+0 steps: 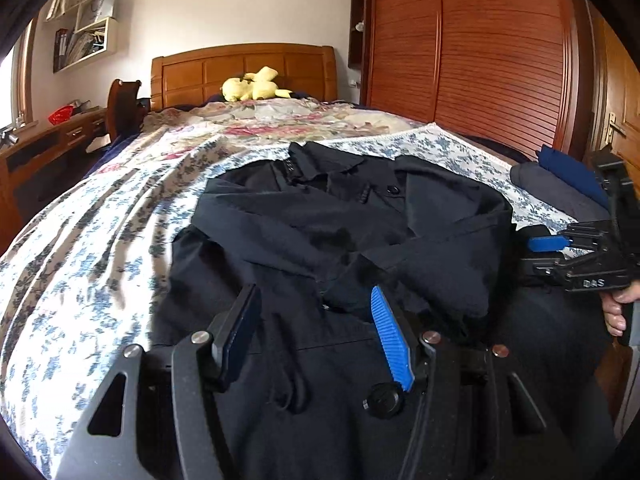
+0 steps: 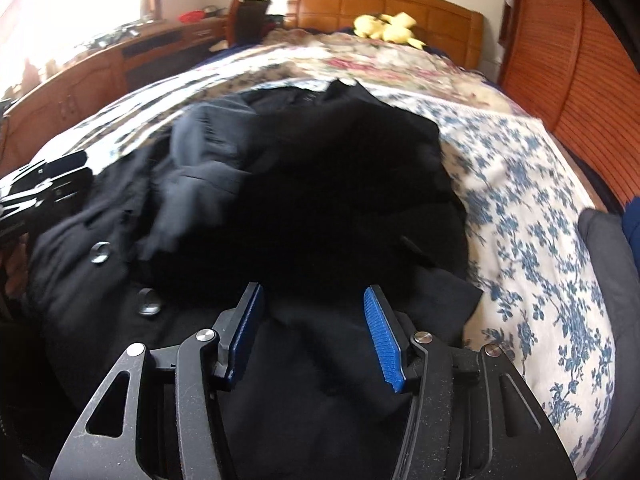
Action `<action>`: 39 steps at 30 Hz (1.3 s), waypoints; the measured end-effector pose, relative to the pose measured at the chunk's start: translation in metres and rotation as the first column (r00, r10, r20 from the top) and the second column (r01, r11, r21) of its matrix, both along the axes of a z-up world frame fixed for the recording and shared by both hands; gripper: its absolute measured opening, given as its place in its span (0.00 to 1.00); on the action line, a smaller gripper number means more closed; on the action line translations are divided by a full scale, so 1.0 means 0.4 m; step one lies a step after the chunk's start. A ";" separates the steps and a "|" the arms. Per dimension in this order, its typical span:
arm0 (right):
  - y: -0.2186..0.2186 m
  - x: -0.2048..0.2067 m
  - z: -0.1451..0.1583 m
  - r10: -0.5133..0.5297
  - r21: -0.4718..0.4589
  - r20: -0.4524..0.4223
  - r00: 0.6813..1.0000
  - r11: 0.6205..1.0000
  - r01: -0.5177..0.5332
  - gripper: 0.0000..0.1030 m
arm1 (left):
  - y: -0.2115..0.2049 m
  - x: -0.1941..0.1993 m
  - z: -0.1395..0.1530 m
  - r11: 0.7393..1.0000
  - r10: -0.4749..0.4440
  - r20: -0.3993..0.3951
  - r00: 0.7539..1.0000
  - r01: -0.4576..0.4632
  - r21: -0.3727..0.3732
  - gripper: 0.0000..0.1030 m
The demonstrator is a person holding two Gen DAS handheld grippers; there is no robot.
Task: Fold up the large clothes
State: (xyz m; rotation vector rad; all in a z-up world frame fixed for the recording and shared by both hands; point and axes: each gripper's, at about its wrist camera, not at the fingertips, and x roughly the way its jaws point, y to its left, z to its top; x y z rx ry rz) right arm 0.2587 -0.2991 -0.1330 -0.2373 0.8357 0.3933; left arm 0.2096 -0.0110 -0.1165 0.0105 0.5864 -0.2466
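Black coat [image 1: 340, 248] is spread on the floral bedspread [image 1: 100, 248] near the bed's foot edge. Left gripper [image 1: 316, 332] and right gripper [image 2: 314, 332] are held low over it, jaws apart, nothing clamped.

Showing solid black across the coat [image 1: 320, 240], with dark round buttons [image 2: 100, 253]. Lying beneath, a white bedspread [image 1: 100, 240] printed in blue flowers. Wearing ribbed blue pads [image 2: 382, 344] on black gripper frames. Sitting beyond, a pale yellow plush toy [image 1: 252, 86] against an orange-brown wooden headboard [image 1: 240, 66].
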 end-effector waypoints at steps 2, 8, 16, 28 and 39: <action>-0.018 0.024 -0.017 -0.018 0.006 -0.010 1.000 1.000 0.018 0.52 | -0.018 0.007 -0.006 1.000 -0.008 -0.008 1.000 0.008 -0.001 0.55; -0.059 0.063 -0.070 -0.036 0.094 -0.061 0.998 0.995 0.041 0.52 | -0.047 0.036 -0.022 1.000 -0.028 -0.047 0.999 0.028 -0.013 0.55; -0.073 0.051 -0.082 -0.037 0.155 -0.041 0.998 0.987 0.043 0.53 | -0.062 0.068 -0.029 1.000 -0.010 -0.055 0.998 0.011 0.009 0.55; -0.073 0.034 -0.084 -0.038 0.163 -0.017 0.999 0.986 0.040 0.53 | -0.083 0.104 -0.032 0.999 -0.047 -0.118 0.992 0.044 -0.024 0.28; -0.070 0.025 -0.085 -0.041 0.161 -0.001 0.999 0.986 0.040 0.53 | -0.026 -0.078 0.116 0.998 0.049 0.087 0.995 -0.053 0.038 0.02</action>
